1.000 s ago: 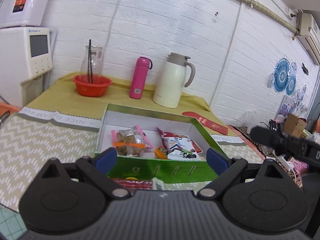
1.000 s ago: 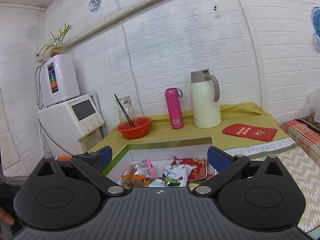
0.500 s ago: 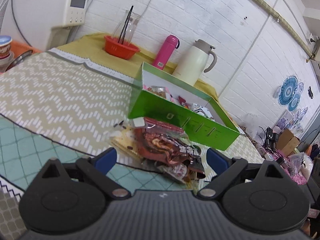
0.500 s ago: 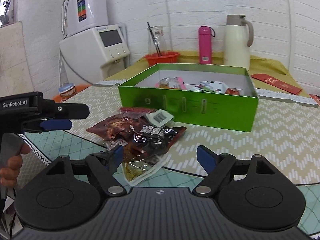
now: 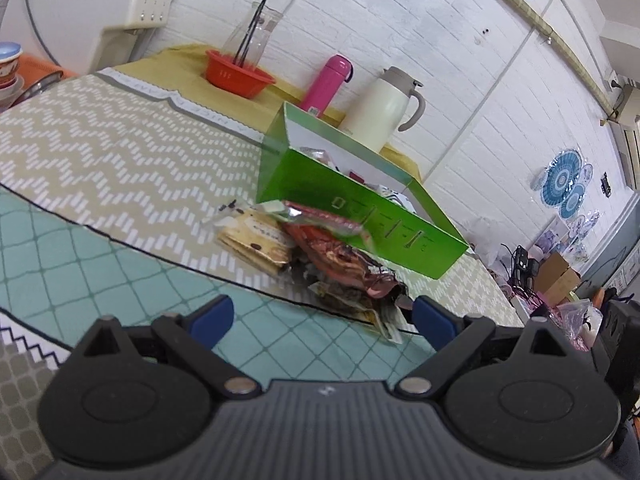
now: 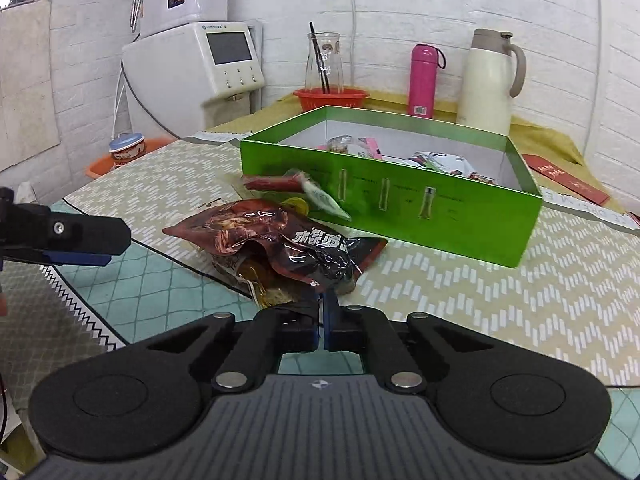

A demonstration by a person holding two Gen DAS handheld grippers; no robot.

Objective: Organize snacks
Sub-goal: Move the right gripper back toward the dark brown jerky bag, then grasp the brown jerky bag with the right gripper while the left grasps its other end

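A green box holding several snack packets stands on the table. A pile of snack packets lies in front of it, topped by a dark red and black bag, with a beige cracker pack beside it. My right gripper is shut on the near edge of the dark bag. My left gripper is open and empty, just short of the pile; it shows at the left of the right wrist view.
A white thermos jug, a pink bottle and an orange bowl with a glass carafe stand behind the box. A white water dispenser is at the back left. A red envelope lies at the right.
Both grippers have dropped from above the box to the pile in front of it. My right gripper has closed on the dark bag's edge. The left stays open.
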